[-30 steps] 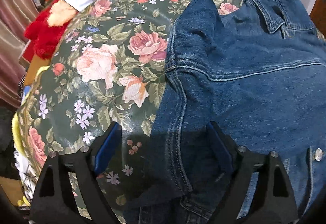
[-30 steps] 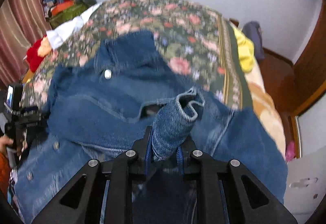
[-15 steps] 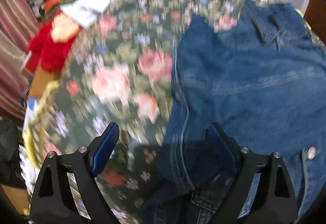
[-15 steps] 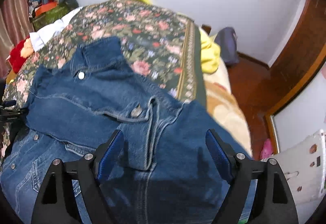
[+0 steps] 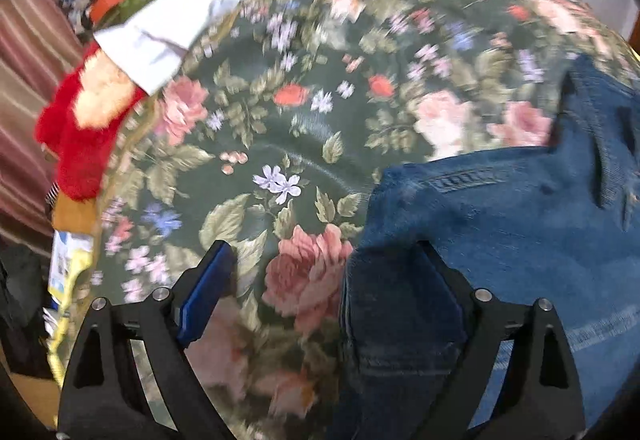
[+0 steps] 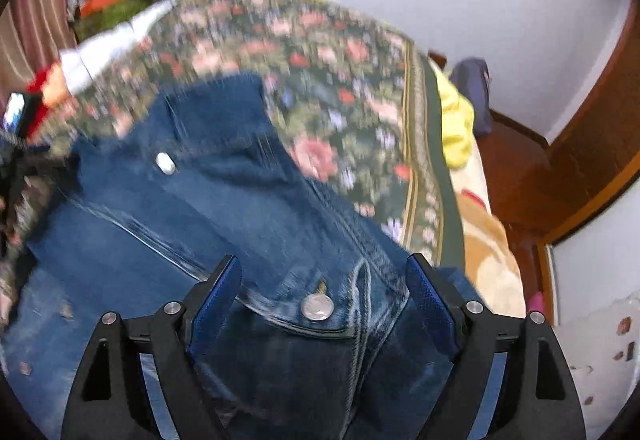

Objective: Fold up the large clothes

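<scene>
A blue denim jacket lies spread on a floral bedspread. In the right wrist view a folded-in sleeve cuff with a metal button rests on the jacket. My right gripper hovers open above the cuff, pads clear of the cloth. In the left wrist view my left gripper stands over the jacket's shoulder corner with its jaws opening. Its right finger is above the denim edge and its left finger is above the bedspread. Neither pad presses on the fabric.
A red plush toy and a white cloth lie at the bed's far left, beside a pile of clutter. A yellow cloth hangs at the bed's right edge, with wooden floor and a door frame beyond.
My right gripper opened and let go of the sleeve cuff, which now lies on the jacket. My left gripper slid along the jacket's left edge up to the shoulder corner.
</scene>
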Tool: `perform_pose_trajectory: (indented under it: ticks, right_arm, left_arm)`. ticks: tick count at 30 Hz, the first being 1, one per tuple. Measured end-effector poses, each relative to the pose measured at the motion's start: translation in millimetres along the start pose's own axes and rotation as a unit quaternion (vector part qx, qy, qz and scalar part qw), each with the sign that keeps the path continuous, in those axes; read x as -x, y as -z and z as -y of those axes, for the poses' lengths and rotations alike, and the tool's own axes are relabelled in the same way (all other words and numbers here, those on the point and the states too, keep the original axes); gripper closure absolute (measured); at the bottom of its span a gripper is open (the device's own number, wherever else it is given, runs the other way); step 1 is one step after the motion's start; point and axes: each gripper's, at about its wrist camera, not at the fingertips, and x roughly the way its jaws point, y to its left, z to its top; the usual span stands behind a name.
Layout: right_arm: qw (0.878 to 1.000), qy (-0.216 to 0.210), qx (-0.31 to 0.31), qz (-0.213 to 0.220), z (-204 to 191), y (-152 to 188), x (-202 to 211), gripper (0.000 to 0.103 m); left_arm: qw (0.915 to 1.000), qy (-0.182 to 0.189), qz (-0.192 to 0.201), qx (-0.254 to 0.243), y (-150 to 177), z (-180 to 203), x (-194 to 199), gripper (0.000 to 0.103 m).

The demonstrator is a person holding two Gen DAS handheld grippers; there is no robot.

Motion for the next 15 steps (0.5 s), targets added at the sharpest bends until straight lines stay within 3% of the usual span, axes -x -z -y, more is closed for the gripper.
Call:
perform_pose_trajectory:
  ticks: [3,5,9,12,15]
  right_arm:
    - [0.999,0.012,0.005,-0.031,6,15,-17,0.02]
    - [0.999,-0.014,-0.004,-0.035,13,24,-17,0.02]
    - [0.999,-0.033,-0.022,-0.028,23,33,-1,0.02]
    - [0.999,-0.013,-0.017,-0.024,26,39,16,0.02]
    - [1.0,0.011,-0.014,-0.011,31,46,38,0.02]
  left_arm:
    - [0.9995,-0.017,0.016,-0.023,0,5,-2,0.0]
    - [0.999,-0.021,0.018,-0.034,0,6,-2,0.0]
    - [0.9997,-0.022,0.013,-0.003,-4,-8,9,0.001]
    - [0.9993,-0.031,0.021,0.003,-4,-16,31,0.006]
    - [0.9985,-0.027,0.043,-0.021,0,-12,62,0.006]
